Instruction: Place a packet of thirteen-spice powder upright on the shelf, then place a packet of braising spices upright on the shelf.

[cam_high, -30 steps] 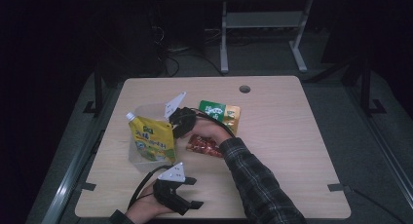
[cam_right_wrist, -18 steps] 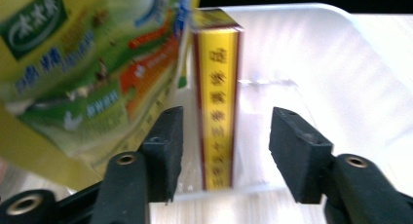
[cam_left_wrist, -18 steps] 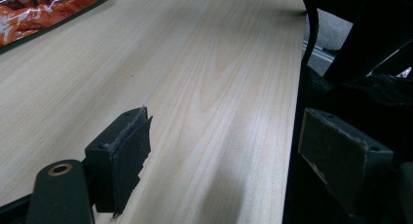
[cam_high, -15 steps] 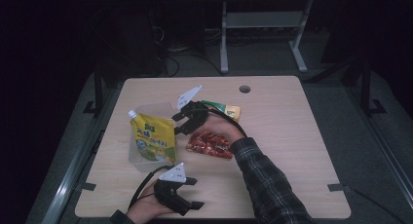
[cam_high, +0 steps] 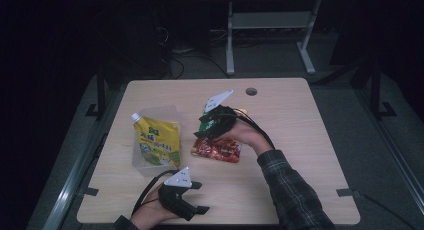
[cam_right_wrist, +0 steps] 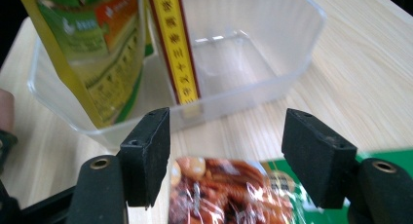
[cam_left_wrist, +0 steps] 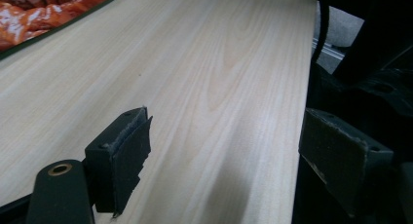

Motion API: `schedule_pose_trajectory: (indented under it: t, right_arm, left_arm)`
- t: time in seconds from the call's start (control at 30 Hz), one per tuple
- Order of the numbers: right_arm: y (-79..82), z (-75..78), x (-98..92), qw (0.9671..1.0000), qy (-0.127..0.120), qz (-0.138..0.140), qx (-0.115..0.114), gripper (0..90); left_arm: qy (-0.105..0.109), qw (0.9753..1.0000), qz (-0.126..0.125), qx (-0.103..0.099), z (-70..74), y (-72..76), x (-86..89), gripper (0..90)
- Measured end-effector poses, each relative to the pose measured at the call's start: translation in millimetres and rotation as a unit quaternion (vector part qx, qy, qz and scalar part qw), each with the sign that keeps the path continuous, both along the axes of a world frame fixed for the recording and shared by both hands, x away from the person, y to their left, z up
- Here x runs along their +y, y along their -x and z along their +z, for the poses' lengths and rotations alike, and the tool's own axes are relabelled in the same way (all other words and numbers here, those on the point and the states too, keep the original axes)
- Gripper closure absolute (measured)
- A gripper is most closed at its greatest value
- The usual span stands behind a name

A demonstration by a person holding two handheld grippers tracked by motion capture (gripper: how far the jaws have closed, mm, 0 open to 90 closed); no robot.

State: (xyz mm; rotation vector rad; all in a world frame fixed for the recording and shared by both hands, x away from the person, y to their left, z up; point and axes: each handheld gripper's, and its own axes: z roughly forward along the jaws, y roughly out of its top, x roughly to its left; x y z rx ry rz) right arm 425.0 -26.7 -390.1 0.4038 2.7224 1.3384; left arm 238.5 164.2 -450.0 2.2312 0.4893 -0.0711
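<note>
A red snack packet [cam_high: 216, 149] lies flat at the table's middle. My right gripper [cam_high: 202, 130] hovers just over its far edge, open with nothing between the jaws. In the right gripper view the packet [cam_right_wrist: 229, 192] sits low between the open jaws [cam_right_wrist: 229, 141], which face a clear plastic container [cam_right_wrist: 272, 63]. A yellow spouted pouch [cam_high: 155, 142] stands in that container [cam_high: 150, 167]. My left gripper [cam_high: 200, 197] rests open near the front edge; its own view shows the jaws [cam_left_wrist: 229, 136] apart over bare wood, with the red packet [cam_left_wrist: 39, 9] far off.
A green packet [cam_right_wrist: 389, 153] lies under and beside the red one, mostly hidden by my right hand in the high view. The table [cam_high: 300, 140] has a cable hole [cam_high: 251, 91] at the back. Bare wood lies to the right.
My right gripper has moved right, away from the container, and come down over the red packet. The left gripper has stayed put.
</note>
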Motion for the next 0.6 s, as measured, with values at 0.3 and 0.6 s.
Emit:
schedule_pose_trajectory:
  t: [0.3, 0.6]
  right_arm:
    - [-12.3, -15.1, -22.5, 0.9957, 0.014, -0.091, 0.016, 46.6]
    - [-42.1, -29.7, -37.5, 0.9798, 0.030, -0.196, 0.021, 80.0]
  left_arm:
    - [-0.002, 0.9998, 0.013, -0.014, 2.0, 0.0, 3.1, 18.7]
    - [-0.002, 0.9995, 0.022, -0.022, 2.3, -1.6, 4.5, 19.2]
